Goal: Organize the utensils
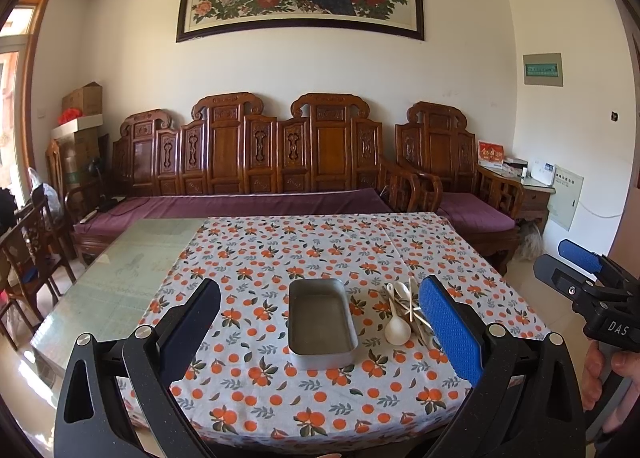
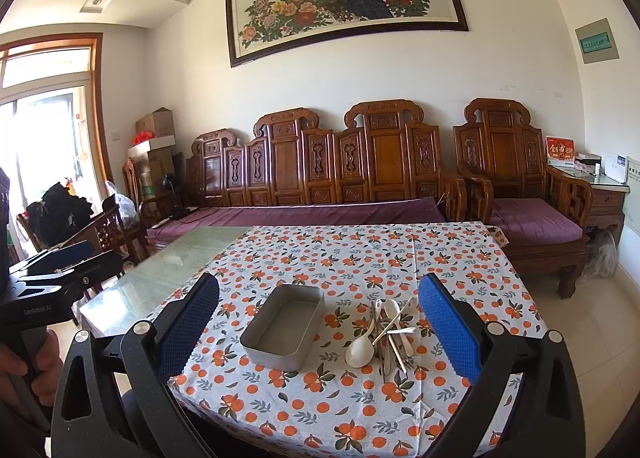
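An empty grey metal tray (image 1: 320,350) (image 2: 256,346) sits near the front of the table. Right beside it lies a jumbled pile of utensils (image 1: 408,310) (image 2: 390,332): white spoons, with one large white spoon (image 1: 397,328) (image 2: 359,350) in front, plus chopsticks and metal pieces. My left gripper (image 1: 320,322) is open and empty, held above the table's front, jaws framing the tray. My right gripper (image 2: 320,322) is open and empty, framing tray and pile. It also shows at the right edge of the left wrist view (image 1: 580,262).
The table has an orange-print cloth (image 1: 312,250) (image 2: 360,258) with bare glass top (image 1: 128,270) (image 2: 172,266) on its left. A carved wooden sofa (image 1: 248,162) with purple cushions stands behind it, and wooden chairs (image 1: 28,242) at the left.
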`<state>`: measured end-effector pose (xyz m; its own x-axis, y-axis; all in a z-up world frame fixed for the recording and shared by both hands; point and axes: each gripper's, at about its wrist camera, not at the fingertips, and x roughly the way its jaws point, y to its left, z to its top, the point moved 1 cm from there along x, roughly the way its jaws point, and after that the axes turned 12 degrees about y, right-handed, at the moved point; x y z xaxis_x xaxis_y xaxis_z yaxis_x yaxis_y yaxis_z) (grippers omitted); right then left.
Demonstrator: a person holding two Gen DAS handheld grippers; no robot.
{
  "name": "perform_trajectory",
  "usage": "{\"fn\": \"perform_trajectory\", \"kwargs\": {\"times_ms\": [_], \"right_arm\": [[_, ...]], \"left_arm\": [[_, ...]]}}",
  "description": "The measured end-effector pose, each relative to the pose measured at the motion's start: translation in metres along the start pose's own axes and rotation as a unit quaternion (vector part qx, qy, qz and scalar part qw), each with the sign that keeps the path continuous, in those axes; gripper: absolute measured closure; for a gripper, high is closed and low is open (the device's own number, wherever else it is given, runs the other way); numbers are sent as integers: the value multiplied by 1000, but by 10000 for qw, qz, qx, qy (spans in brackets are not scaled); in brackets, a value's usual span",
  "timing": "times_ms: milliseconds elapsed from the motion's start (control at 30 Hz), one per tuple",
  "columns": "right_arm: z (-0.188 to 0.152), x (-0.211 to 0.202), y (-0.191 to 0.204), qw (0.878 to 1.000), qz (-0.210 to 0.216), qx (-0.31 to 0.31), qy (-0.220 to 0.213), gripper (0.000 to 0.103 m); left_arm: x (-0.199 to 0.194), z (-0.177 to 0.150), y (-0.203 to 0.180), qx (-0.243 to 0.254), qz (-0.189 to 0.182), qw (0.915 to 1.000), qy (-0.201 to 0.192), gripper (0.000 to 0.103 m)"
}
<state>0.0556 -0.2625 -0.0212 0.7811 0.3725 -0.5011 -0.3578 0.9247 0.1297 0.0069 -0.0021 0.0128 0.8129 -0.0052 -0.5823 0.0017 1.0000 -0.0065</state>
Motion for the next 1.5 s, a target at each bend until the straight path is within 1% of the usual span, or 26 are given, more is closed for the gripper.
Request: {"fn": "perform_trajectory", "kwargs": {"times_ms": [33,67,600,667,1500], "right_arm": [[1,0,1,10000,-1,4,2,3],[-3,3,-6,10000,13,6,-4,3],[-3,5,-8,10000,22,10,-1,3],[1,-5,2,10000,21,10,5,3],[0,-3,-1,10000,32,22,-8,3]], "left_arm": [[0,0,0,0,-2,10000,-1,7],[0,0,1,2,-3,10000,-1,7],[0,-2,1,6,0,10000,-12,7],[0,-3,1,4,-5,10000,-18,7],[1,-4,-1,3,-16,10000,-29,7]]}}
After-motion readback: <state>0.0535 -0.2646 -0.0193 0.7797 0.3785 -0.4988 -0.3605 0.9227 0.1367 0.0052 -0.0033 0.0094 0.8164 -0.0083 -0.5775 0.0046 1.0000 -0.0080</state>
